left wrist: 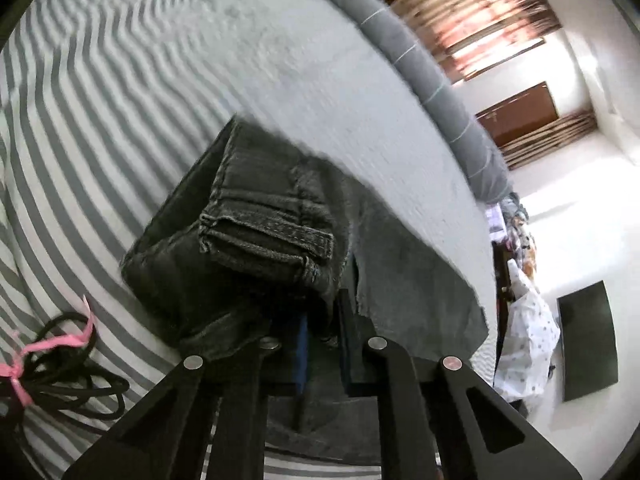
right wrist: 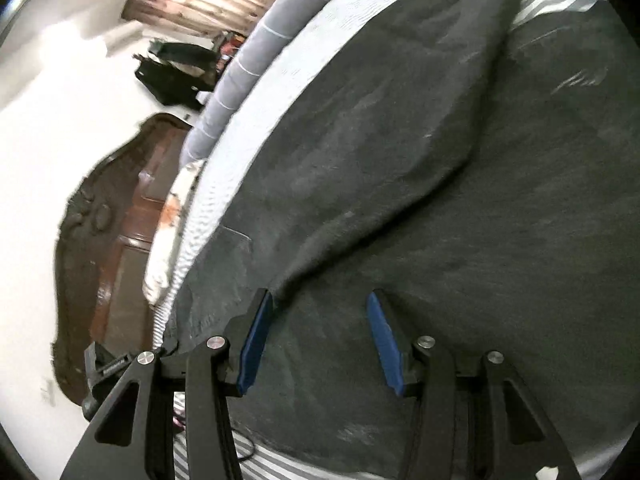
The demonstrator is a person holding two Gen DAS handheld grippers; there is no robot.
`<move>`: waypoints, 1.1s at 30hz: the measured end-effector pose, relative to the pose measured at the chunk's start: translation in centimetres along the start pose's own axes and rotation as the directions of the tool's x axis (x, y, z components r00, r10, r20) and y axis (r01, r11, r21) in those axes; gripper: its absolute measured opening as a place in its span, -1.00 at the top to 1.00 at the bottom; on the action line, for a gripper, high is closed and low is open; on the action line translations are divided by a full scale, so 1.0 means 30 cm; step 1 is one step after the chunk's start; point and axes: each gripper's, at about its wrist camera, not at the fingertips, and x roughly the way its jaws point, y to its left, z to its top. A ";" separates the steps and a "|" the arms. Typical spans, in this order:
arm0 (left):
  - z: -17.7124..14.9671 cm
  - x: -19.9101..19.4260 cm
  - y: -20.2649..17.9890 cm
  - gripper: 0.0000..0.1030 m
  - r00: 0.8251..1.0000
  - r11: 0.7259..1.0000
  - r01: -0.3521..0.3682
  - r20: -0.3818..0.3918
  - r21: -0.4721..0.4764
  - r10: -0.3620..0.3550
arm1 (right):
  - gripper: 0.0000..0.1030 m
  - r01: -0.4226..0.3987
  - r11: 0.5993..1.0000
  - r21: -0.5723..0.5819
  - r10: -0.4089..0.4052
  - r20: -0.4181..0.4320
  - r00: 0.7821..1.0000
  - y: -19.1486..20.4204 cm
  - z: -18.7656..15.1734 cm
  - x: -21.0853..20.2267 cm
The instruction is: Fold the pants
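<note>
left tool (left wrist: 320, 328) pinches the pants (left wrist: 248, 240) waistband; right tool (right wrist: 318, 300) gapes over the fabric.

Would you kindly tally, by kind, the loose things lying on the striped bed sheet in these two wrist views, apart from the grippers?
Dark grey pants: 1
Bundle of black cord tied with a pink ribbon: 1
Grey bolster along the far edge of the striped sheet: 1
Total: 3
</note>
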 end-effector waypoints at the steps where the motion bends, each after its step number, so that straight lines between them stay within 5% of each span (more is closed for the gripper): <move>1: 0.010 -0.015 -0.017 0.76 1.000 1.000 0.016 0.014 0.002 -0.016 | 0.04 -0.026 1.000 0.010 0.026 0.002 1.000 0.003 0.003 0.011; 8: 0.030 -0.020 -0.069 0.76 0.999 0.998 -0.020 0.037 0.064 0.018 | 0.01 -0.206 0.968 0.146 0.195 0.085 0.977 -0.017 0.067 0.090; 22: 0.041 0.001 -0.021 0.76 0.995 0.995 -0.089 0.041 0.040 0.087 | -0.03 -0.261 0.922 0.286 0.129 0.409 0.903 -0.202 0.295 -0.072; 26: 0.034 0.017 -0.001 0.76 0.993 0.993 -0.116 0.021 0.020 0.115 | -0.01 -0.296 0.910 0.291 0.145 0.445 0.884 -0.231 0.307 -0.111; 33: 0.022 0.032 0.025 0.76 0.990 0.990 -0.138 0.000 -0.006 0.138 | 0.36 -0.329 0.905 0.268 0.184 0.451 0.873 -0.234 0.324 -0.129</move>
